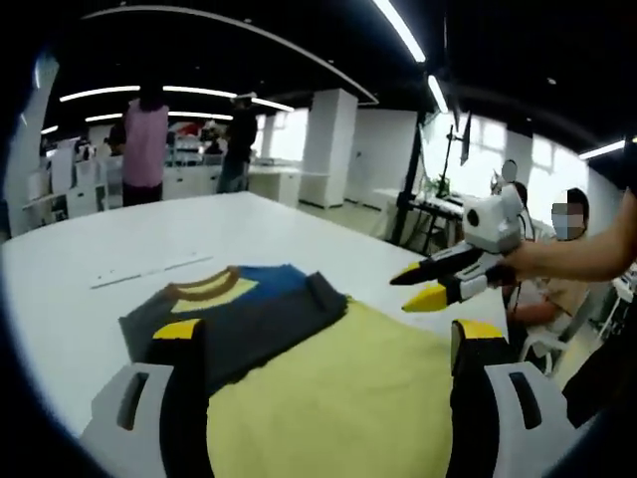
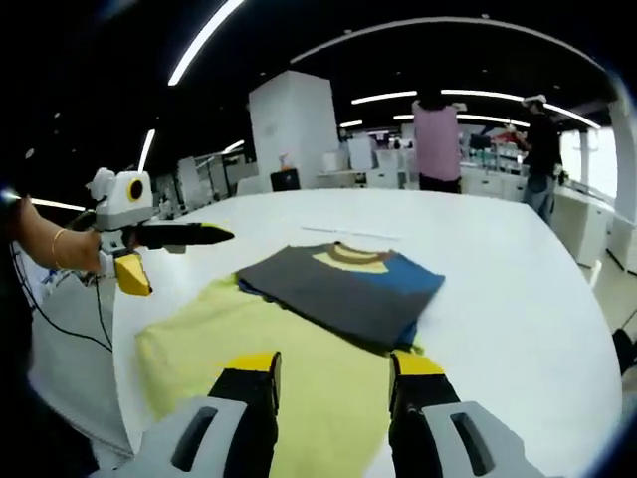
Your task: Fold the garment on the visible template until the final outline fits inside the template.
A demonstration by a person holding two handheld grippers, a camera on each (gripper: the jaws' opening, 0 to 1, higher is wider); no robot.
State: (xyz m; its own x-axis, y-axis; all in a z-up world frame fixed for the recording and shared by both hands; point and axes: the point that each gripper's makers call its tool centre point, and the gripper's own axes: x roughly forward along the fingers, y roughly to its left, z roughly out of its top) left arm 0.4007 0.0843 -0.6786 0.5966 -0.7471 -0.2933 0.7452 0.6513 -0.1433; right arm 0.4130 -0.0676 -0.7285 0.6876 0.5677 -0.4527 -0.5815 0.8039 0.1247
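Folded grey T-shirt lying half on yellow template, half past its far edge, on white table; long axis slanting across template. Left gripper and right gripper both above template's near side, jaws spread, empty, roughly equally near
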